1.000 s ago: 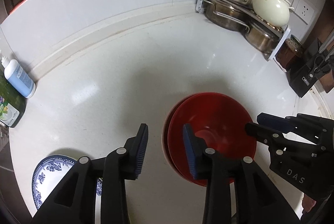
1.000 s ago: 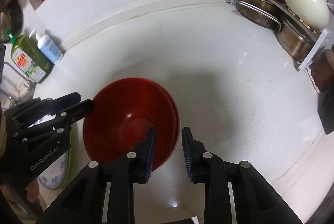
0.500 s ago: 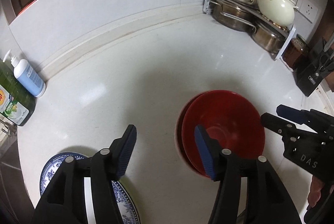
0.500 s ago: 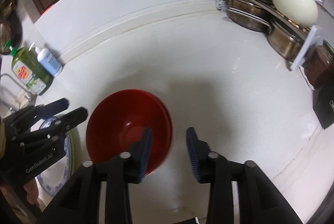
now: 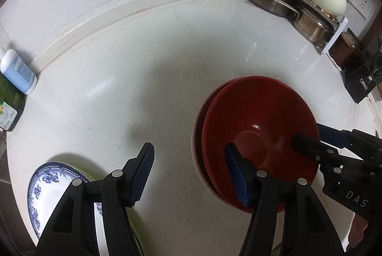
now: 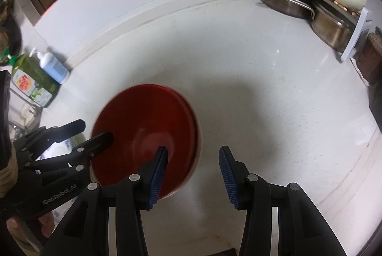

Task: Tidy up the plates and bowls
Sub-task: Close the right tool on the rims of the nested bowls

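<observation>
White counter [image 5: 148, 79] — red bowls [image 5: 260, 127], plates [image 5: 50, 186]

We see our left gripper [image 5: 189, 172] with jaws just opened, straddling the near rim of the stacked red bowls [image 5: 260, 122]; the blue-patterned plate [image 5: 47, 186] sits by the worktop's [image 5: 143, 79] near-left edge.

Your red bowls [image 5: 257, 117] sit nested, upright, rims slightly offset, on the white countertop [image 5: 143, 70], well apart from the pot rack [image 5: 334, 24] in the corner. Your blue-and-white patterned plate [image 5: 47, 182] lies flat, farther still from that rack, atop a green-rimmed plate [image 5: 137, 241].
</observation>
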A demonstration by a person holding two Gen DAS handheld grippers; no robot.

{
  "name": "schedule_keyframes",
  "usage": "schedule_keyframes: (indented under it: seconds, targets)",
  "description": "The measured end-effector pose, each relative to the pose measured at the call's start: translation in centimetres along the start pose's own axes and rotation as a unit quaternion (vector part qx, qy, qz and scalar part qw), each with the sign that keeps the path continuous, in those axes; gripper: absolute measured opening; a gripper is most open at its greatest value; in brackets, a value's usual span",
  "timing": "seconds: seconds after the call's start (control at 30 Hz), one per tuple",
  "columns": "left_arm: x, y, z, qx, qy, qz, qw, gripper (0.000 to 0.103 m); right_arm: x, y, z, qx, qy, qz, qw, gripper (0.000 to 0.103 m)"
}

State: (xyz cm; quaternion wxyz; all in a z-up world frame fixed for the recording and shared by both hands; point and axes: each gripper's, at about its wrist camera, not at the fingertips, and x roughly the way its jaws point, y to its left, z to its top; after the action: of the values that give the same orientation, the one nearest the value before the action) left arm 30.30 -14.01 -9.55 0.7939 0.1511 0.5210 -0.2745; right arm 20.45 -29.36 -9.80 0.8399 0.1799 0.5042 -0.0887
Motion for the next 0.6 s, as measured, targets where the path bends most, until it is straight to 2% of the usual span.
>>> schedule_keyframes:
  seconds: [0.27, 0.4, 0.47, 0.6]
  targets:
    - [1.6, -0.4, 0.1, -0.017, 0.023, -0.002, 0.9996, 0.057, 1.9, -0.2, 0.4, 0.007, 0.024, 0.023, 0.999, 0.045]
    - [2.1, -0.4, 0.1, -0.03, 0.036, -0.019, 0.9987, 0.049, 2.6, -0.1, 0.6, 0.004, 0.038, 0.03, 0.999, 0.044]
    - [2.2, -0.4, 0.0, -0.033, 0.038, -0.028, 0.9983, 0.045, 2.9, -0.1, 0.7, 0.003, 0.044, 0.032, 0.998, 0.039]
    - [2.4, -0.5, 0.1, -0.038, 0.044, -0.052, 0.997, 0.029, 3.4, 0.0, 0.8, -0.003, 0.051, 0.032, 0.998, 0.035]
